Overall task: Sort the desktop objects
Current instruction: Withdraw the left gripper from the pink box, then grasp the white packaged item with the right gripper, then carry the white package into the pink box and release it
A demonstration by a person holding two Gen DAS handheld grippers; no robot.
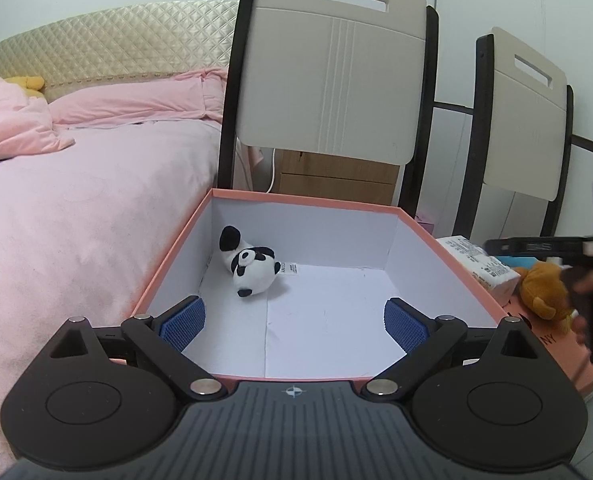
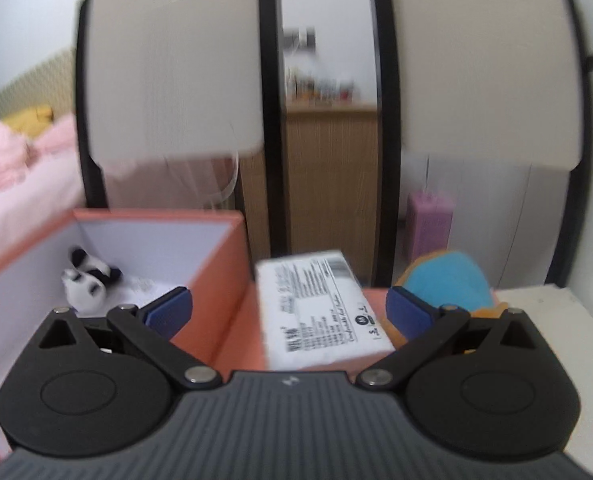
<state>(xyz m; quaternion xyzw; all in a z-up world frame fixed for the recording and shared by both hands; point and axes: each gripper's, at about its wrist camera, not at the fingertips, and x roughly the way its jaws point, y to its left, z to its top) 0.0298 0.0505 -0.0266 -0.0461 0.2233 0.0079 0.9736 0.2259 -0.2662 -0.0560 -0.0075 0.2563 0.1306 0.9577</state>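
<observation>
Box (image 1: 176, 240): salmon outside, white inside, lying open beside the bed (image 1: 76, 220). Panda (image 1: 252, 266) is lying in its far left corner, already sorted.

Left gripper (image 1: 294, 322): hovering over the box's near rim, jaws spread wide, holding nothing.

Right gripper (image 2: 288, 314): also spread wide and empty, pointing at the pack (image 2: 320, 312) (white, printed label up), which is lying on a salmon surface just right of the box. The pack is sitting between the two pads, though whether they are touching it cannot be told; the view is blurred.

Bear (image 1: 544, 288): brown, lying beside the pack on its right; in the right view it is showing as an orange and blue shape.

Handling note: the pack is likely soft, so the right gripper is best centring across its narrow width, closing gently, lifting clear of the box wall, then releasing well away from the panda.
</observation>
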